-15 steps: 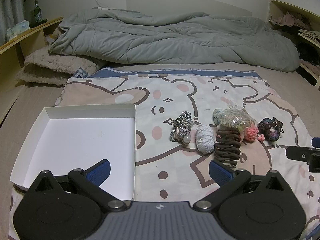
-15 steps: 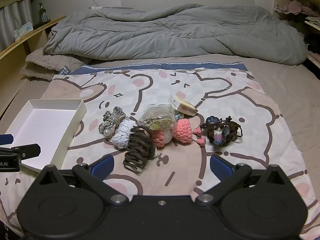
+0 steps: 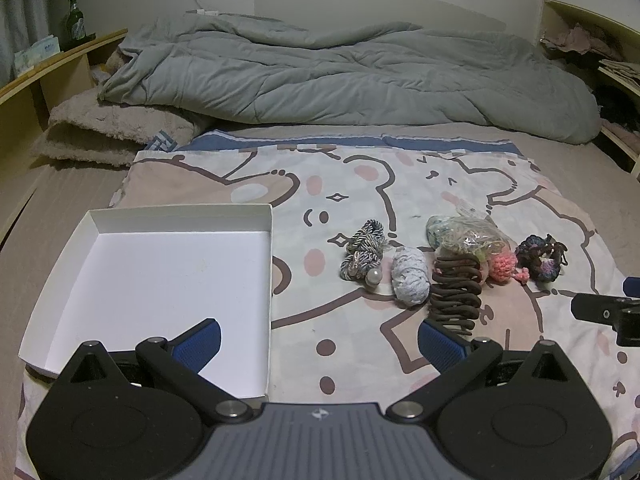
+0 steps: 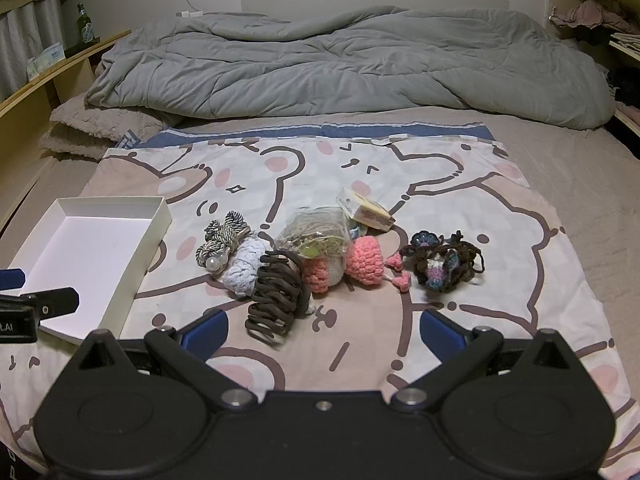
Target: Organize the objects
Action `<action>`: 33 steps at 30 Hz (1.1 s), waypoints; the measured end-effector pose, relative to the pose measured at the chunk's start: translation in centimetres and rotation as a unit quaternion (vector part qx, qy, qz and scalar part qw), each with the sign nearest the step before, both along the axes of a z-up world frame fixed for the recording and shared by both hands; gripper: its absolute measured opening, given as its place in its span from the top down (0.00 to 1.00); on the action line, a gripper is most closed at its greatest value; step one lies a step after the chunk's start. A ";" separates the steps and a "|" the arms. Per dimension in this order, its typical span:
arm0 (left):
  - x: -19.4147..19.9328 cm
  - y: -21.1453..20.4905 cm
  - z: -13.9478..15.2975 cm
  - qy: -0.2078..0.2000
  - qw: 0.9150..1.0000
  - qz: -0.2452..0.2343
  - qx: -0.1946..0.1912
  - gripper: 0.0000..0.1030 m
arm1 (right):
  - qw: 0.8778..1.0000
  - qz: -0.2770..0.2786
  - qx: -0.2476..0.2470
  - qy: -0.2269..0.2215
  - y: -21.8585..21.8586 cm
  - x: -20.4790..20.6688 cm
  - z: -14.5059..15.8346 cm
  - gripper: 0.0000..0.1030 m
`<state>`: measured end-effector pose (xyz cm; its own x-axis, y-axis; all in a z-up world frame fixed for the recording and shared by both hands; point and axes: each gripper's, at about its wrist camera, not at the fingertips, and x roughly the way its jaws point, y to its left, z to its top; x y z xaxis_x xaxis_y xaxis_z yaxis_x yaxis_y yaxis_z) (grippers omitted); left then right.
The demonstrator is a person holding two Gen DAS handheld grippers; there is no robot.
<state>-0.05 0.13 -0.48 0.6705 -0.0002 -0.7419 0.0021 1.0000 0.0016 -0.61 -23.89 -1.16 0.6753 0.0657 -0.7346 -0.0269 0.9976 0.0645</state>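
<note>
- My left gripper (image 3: 318, 342) hovers over the bed with jaws wide apart, nothing between them
- My right gripper (image 4: 323, 330) likewise, jaws spread and empty
- White box (image 3: 160, 280) on the bear-print sheet (image 3: 400, 184); hair ties and the brown claw clip (image 4: 276, 300) lie clustered beside it

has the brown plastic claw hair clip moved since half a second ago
No. The brown plastic claw hair clip lies in the same spot beside the pale blue crocheted scrunchie, right of the white cardboard box.

Grey duvet (image 3: 352, 76), green btl (image 3: 74, 24).
</note>
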 end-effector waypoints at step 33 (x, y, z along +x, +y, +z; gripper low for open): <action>0.1 0.3 0.1 0.002 1.000 0.000 0.002 0.00 | 1.000 -0.001 -0.001 0.003 0.0 0.0 -0.2 0.00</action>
<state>0.05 0.39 -0.40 0.6674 0.0029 -0.7447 0.0018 1.0000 0.0055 -0.64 -23.88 -1.36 0.6708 0.0634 -0.7389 -0.0247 0.9977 0.0631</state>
